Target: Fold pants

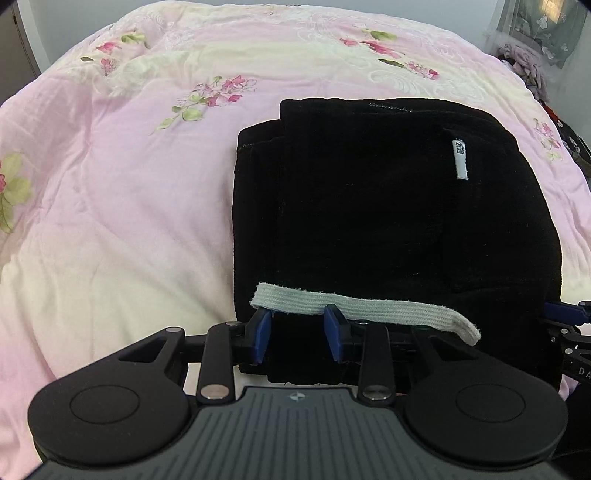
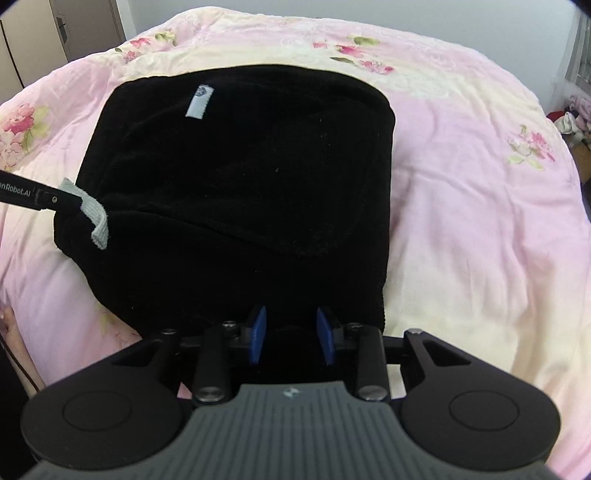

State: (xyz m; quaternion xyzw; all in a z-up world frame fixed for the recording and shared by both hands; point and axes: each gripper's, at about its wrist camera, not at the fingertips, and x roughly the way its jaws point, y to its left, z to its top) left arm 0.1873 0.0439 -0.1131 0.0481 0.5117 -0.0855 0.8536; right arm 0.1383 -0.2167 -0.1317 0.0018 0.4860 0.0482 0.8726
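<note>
Black pants (image 1: pixel 388 203) lie folded into a thick bundle on the pink flowered quilt (image 1: pixel 129 184). A white label (image 1: pixel 460 158) shows on top, and a grey drawstring (image 1: pixel 369 306) lies across the near edge. My left gripper (image 1: pixel 298 330) is shut on the near left edge, with black cloth filling the gap between its blue pads. In the right wrist view my right gripper (image 2: pixel 290 332) is shut on the near right edge of the pants (image 2: pixel 240 177). One left finger (image 2: pixel 55 199) reaches in there beside the drawstring (image 2: pixel 98 218).
The quilt (image 2: pixel 480 203) spreads wide on both sides of the bundle. A pile of clothes (image 1: pixel 524 66) sits past the bed's far right edge. A wardrobe (image 2: pixel 55 29) stands at the back left. A person's hand (image 2: pixel 11 328) shows at the left edge.
</note>
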